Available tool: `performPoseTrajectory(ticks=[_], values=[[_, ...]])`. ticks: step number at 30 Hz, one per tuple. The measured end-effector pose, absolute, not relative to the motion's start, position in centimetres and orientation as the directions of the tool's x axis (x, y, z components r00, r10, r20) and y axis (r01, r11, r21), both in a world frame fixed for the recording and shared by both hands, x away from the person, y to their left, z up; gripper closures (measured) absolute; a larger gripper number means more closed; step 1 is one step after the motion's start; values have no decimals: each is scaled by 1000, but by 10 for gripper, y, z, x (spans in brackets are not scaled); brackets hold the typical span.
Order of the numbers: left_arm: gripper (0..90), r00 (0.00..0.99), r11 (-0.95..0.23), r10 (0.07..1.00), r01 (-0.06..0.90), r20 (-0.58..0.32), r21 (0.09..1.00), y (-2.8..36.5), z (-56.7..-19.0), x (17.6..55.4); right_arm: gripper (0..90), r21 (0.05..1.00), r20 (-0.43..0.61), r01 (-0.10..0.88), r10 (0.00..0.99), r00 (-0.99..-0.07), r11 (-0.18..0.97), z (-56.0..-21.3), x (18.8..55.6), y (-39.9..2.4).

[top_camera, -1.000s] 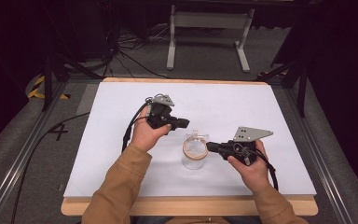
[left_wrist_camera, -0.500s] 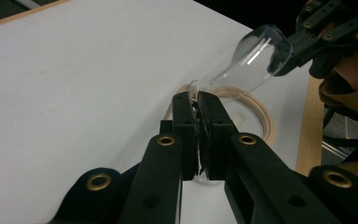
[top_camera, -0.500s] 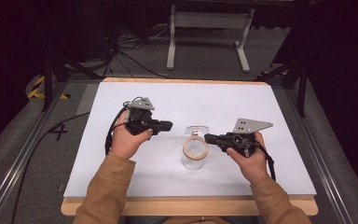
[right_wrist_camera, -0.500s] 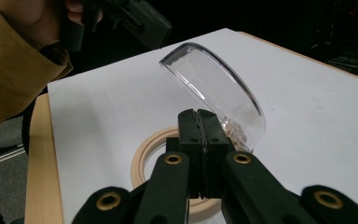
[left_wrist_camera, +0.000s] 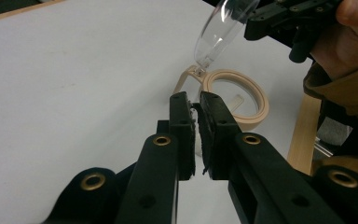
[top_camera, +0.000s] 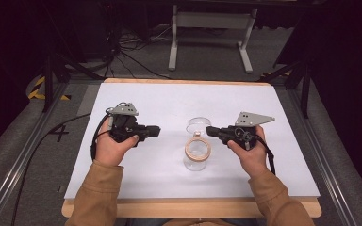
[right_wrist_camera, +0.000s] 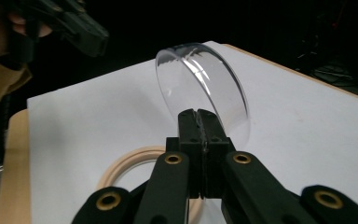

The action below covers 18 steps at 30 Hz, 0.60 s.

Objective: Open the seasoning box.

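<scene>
A clear glass jar (top_camera: pixel 197 157) with a beige seal ring (left_wrist_camera: pixel 235 95) around its mouth stands in the middle of the white table (top_camera: pixel 169 101). Its round clear lid (right_wrist_camera: pixel 200 84) is tilted up on the hinge. My right gripper (right_wrist_camera: pixel 199 116) is shut on the rim of that lid (top_camera: pixel 199 125) and comes in from the right (top_camera: pixel 209 130). My left gripper (top_camera: pixel 156 131) hovers a short way left of the jar. Its jaws (left_wrist_camera: pixel 195 105) are shut with nothing held and point at the ring.
The white sheet covers a wooden tabletop with its edge (top_camera: pixel 193 207) nearest the person. Behind the table are a grey stand (top_camera: pixel 209 21) and cables (top_camera: pixel 122 52) on the floor. Bare sheet lies on the far side and on both flanks.
My left gripper has drawn back to the left, away from the jar, and now sits lower. The right gripper has stayed shut on the raised lid, shifting slightly right.
</scene>
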<state>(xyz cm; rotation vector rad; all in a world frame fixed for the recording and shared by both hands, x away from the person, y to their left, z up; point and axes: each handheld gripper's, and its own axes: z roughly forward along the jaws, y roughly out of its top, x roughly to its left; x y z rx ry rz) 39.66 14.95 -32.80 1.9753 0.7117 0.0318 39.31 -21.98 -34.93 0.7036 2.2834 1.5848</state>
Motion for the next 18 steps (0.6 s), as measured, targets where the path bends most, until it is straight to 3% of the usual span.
performPoseTrajectory(ticks=[18], values=[[826,829,-339,485,471,-278,815,148,-328,401,900,933,44,232,552,-833,275,-346,389,-231]])
